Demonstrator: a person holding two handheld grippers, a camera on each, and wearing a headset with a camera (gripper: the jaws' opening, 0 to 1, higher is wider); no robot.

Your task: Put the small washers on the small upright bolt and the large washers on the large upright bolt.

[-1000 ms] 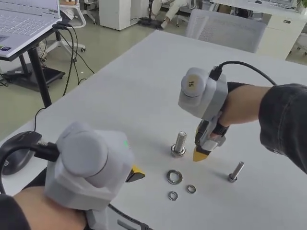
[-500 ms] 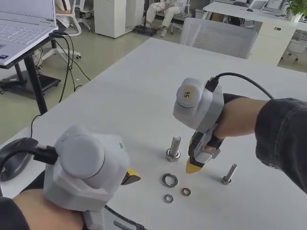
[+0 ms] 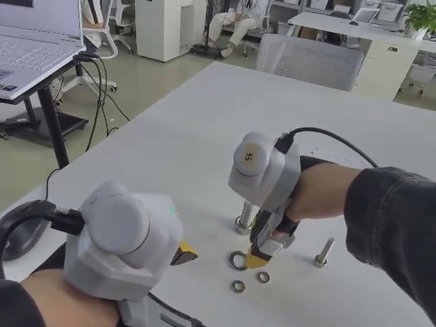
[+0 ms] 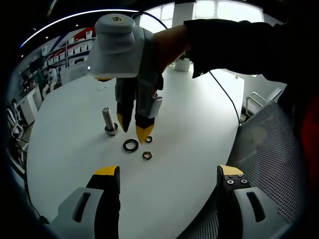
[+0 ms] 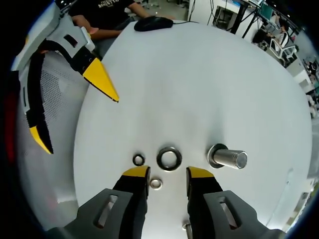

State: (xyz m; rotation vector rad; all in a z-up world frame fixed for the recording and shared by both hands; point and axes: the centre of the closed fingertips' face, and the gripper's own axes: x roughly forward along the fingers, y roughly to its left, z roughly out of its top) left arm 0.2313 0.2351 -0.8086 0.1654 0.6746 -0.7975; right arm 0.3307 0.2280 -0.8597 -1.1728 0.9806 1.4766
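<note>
Poised just over large steel ring washer (image 5: pixel 169 158) is right yellow-tipped gripper (image 5: pixel 168 173), jaws narrow & empty, prob. for pickup; left yellow-tipped gripper (image 4: pixel 168 172) is held wide, clear.

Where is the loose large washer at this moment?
Head view: the large washer lies flat on the table between the large bolt and the small washers, with the right tongs just beside it.
</note>
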